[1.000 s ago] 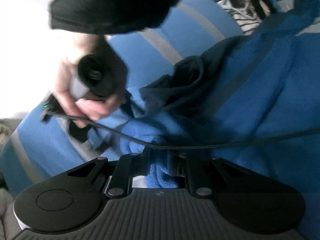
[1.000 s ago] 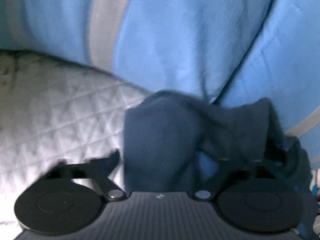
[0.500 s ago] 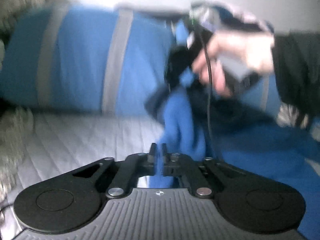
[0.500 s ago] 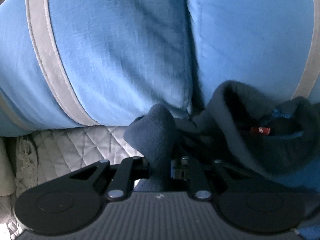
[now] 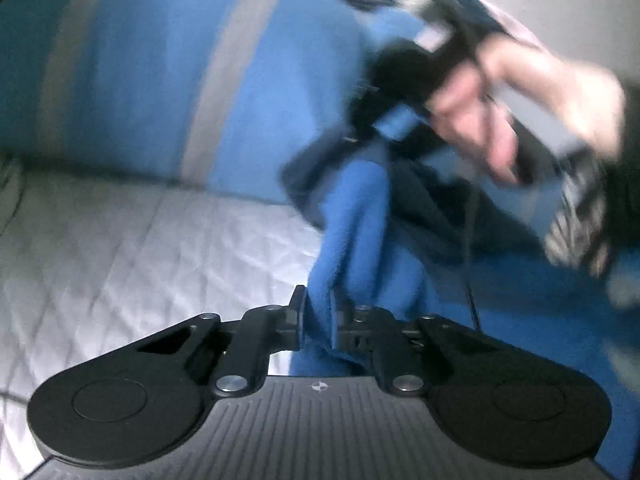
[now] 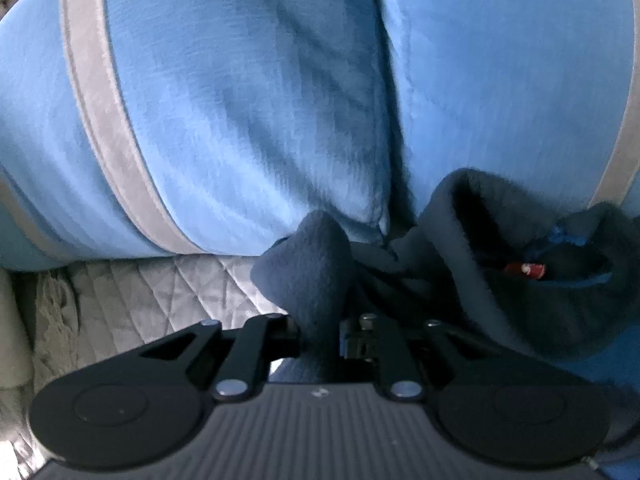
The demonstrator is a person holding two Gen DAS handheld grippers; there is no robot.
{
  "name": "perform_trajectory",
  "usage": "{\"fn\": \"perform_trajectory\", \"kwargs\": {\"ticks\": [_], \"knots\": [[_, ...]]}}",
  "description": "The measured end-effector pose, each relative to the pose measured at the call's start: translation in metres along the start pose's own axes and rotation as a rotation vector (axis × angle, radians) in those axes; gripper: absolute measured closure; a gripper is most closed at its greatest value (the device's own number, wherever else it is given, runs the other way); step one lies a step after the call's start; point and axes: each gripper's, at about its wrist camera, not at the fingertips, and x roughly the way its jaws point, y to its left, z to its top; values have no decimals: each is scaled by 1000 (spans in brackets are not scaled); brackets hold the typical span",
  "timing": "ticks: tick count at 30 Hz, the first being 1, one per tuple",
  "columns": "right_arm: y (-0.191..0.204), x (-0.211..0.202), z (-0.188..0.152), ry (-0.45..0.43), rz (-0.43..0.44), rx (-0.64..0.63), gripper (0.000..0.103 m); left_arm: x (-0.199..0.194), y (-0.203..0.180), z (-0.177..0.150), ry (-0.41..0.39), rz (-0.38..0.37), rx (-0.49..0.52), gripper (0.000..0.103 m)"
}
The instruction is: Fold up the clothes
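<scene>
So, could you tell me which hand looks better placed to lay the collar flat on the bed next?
Probably the right: the right gripper is shut on the navy collar just above the quilted bedspread. The left gripper pinches the blue fleece body.

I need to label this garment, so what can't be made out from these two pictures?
- Left wrist view: the hand holding the right gripper is motion-blurred.
- Both views: the blue fleece runs past the frame edges, so its type is unclear.
- Right wrist view: the red tag is too small to read.
</scene>
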Motion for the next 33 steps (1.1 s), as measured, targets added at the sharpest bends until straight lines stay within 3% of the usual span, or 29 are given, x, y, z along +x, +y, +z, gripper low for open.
{"fn": "perform_trajectory", "kwargs": {"ticks": [4, 6, 8, 10, 12, 15, 18, 21, 23, 28, 31, 32, 33], "knots": [[3, 9, -1, 15, 13, 32, 88, 1, 9, 1, 52, -25, -104, 91], [7, 10, -1, 27, 14, 23, 86, -1, 3, 3, 52, 1, -78, 87], [11, 9, 0, 35, 7, 2, 75, -2, -1, 6, 45, 26, -41, 86], [16, 7, 1, 42, 16, -21, 35, -4, -3, 6, 38, 39, -26, 86], [21, 2, 3, 48, 64, -48, 13, -3, -3, 8, 46, 40, -43, 86], [30, -16, 2, 25, 96, -118, 3, -2, -4, 10, 53, 63, -45, 85], [26, -46, -11, -30, 112, -181, 0, -3, 3, 13, 64, 61, -99, 82], [9, -77, -31, -85, 117, -248, 0, -3, 10, 17, 42, 50, -149, 70], [-11, -98, -50, -120, 133, -277, 0, 1, 15, 20, 34, 20, -184, 59], [-81, -137, -101, -189, 192, -277, 0, 18, 19, 21, 76, -59, -210, 51], [-131, -155, -128, -227, 198, -241, 0, 37, 14, 14, 172, -35, -155, 53], [-149, -158, -135, -234, 204, -211, 0, 42, 13, 12, 203, -44, -151, 73], [-166, -160, -142, -242, 210, -181, 0, 44, 13, 11, 226, -41, -153, 83]]}}
